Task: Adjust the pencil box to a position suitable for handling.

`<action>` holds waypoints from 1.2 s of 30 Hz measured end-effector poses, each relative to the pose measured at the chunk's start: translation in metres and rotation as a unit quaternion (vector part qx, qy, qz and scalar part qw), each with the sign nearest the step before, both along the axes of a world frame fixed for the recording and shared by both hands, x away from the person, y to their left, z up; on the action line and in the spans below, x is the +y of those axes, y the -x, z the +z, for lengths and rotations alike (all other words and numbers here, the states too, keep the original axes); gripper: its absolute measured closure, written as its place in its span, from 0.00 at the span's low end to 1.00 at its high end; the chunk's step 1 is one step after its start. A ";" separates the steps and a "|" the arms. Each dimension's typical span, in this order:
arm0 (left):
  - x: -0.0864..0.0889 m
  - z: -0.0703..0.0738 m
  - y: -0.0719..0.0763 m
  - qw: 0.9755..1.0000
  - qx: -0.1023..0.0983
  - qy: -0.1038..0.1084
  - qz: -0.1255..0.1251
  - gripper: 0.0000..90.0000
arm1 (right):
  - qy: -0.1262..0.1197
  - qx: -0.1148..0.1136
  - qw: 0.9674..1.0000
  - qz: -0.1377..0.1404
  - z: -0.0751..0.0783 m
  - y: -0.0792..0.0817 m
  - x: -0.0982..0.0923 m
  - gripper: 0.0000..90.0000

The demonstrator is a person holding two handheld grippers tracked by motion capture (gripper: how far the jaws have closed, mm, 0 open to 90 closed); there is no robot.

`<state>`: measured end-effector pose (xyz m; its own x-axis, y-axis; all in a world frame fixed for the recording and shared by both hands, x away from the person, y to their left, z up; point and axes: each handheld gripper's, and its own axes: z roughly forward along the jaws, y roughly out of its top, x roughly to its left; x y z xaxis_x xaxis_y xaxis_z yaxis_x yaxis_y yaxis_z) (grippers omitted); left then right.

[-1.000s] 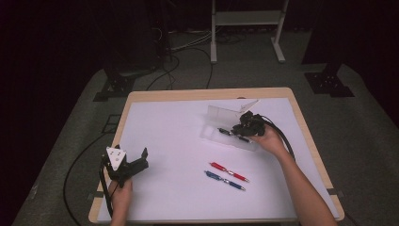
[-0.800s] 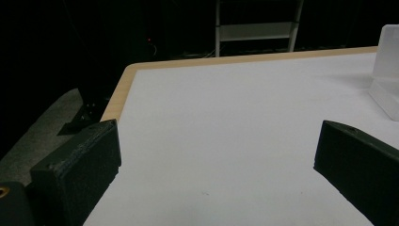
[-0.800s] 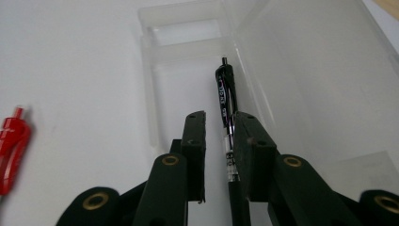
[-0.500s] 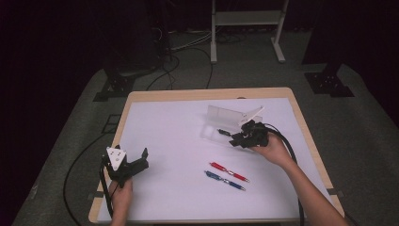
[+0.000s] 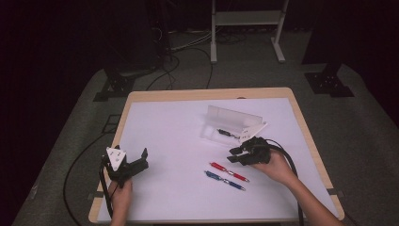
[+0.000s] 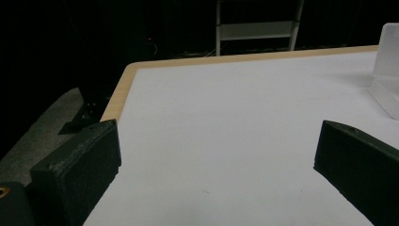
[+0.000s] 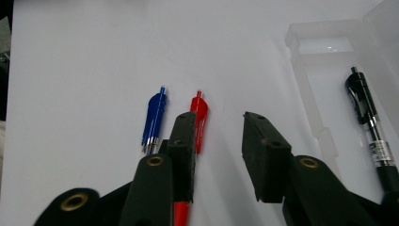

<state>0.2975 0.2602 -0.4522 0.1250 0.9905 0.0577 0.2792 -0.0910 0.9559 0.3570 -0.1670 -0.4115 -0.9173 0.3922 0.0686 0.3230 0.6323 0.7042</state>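
From the high view you look forward and down over the whole table point(image 5: 155, 197), from well above your own edge of it. The left gripper view sits low and close to the tabletop point(image 6: 244, 122), looking level along it toward the far edge, with the clear box point(image 6: 388, 70) at its right margin. The right gripper view looks steeply down from near the surface, with that box point(image 7: 329, 61) on its right. All three views share the box point(image 5: 233, 123). The high and right gripper views also share the red pen point(image 5: 229, 171) point(image 7: 199, 117) and blue pen point(image 5: 224, 180) point(image 7: 154, 117) just beside it.
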 end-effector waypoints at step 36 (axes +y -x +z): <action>0.001 0.000 0.001 1.000 -0.001 0.001 0.003 0.00 | 0.061 0.020 0.998 0.004 -0.049 0.019 0.015 0.80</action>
